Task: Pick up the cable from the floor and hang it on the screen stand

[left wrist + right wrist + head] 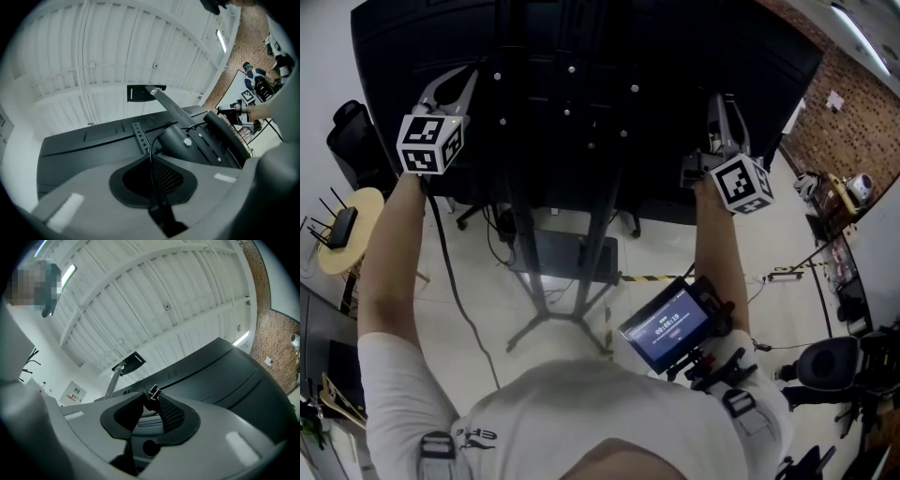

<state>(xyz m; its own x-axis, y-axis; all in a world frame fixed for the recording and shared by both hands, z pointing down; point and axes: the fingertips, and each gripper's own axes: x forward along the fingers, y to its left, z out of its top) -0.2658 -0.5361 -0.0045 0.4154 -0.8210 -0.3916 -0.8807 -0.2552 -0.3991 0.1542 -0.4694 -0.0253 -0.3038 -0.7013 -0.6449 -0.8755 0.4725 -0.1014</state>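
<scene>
While both tools are raised, the screen [675,56] on its stand [598,234] fills the space just ahead of them. The left gripper [151,158] is pinched narrow on the thin cable [151,173] — it trails down behind the tool — and the right gripper [151,398] clamps a small dark, metal-tipped piece [153,391].

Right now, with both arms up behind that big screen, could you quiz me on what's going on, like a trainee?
1. Pick one: the fingers of the left gripper pinch A) a thin black cable B) a screwdriver C) nothing.
2. True or false: the fingers of the right gripper are empty.
3. In the head view, where does the cable run from the left gripper?
Key: 1 A. 2 False: they hold a small metal-tipped piece. 3 Down beside the left forearm.
</scene>
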